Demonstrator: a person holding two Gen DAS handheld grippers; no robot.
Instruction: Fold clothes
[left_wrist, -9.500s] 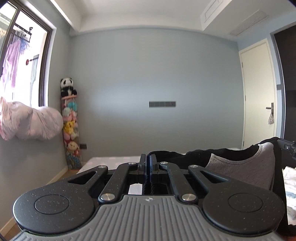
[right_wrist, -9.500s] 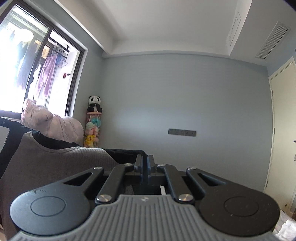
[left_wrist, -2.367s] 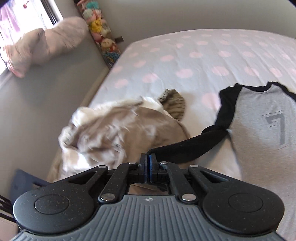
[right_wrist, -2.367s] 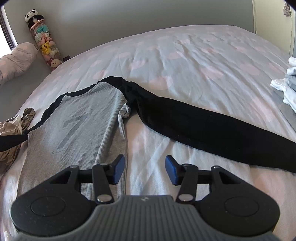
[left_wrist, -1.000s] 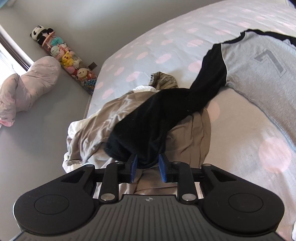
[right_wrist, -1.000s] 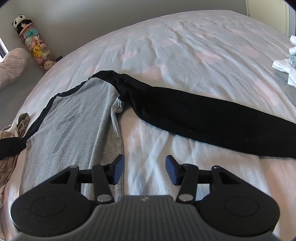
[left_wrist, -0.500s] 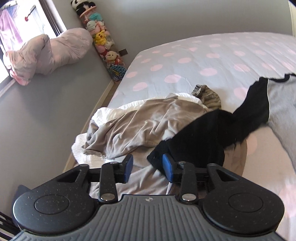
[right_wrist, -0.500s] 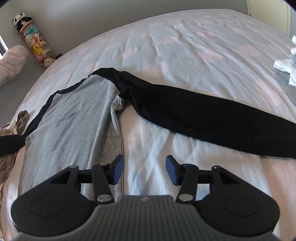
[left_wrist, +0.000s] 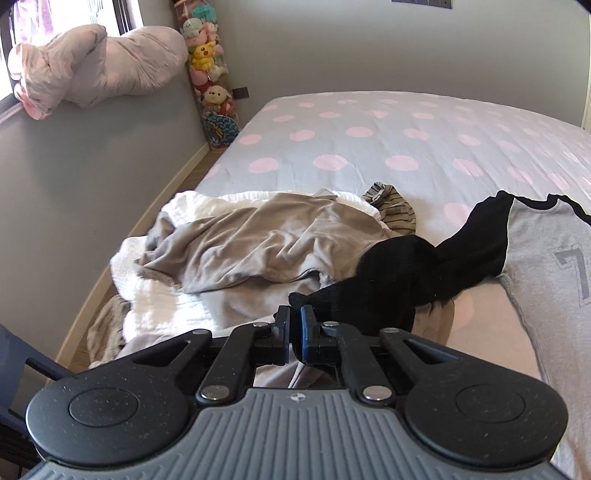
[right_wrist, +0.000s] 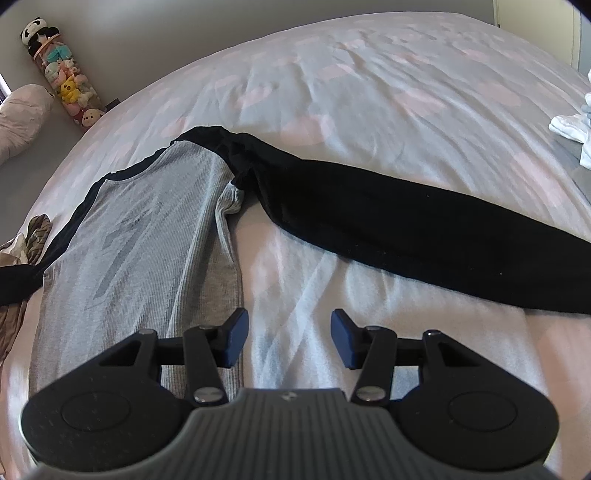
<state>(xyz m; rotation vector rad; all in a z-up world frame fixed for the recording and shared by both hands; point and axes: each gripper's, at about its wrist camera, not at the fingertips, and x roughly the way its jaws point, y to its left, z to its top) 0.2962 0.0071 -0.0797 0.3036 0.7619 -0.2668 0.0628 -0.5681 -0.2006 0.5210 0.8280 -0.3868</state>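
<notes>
A grey shirt with black sleeves and a "7" print (left_wrist: 550, 258) lies flat on the bed; it also shows in the right wrist view (right_wrist: 147, 236). Its left black sleeve (left_wrist: 399, 273) lies bunched over a pile of clothes. My left gripper (left_wrist: 295, 314) is nearly shut, with a thin gap between the pads, right at the sleeve's cuff; I cannot tell whether it pinches cloth. The right black sleeve (right_wrist: 424, 229) lies stretched out across the bed. My right gripper (right_wrist: 288, 325) is open and empty, low over the sheet beside the shirt's right edge.
A pile of beige and white clothes (left_wrist: 236, 243) with a striped piece (left_wrist: 395, 210) lies at the bed's left edge. The bed has a grey sheet with pink dots (left_wrist: 369, 140). White folded clothes (right_wrist: 572, 125) lie far right. A wall and plush toys (left_wrist: 210, 74) stand left.
My left gripper let go of the black sleeve, which dropped onto the clothes pile, then closed again at the cuff. The right gripper has stayed open and drifted slightly lower.
</notes>
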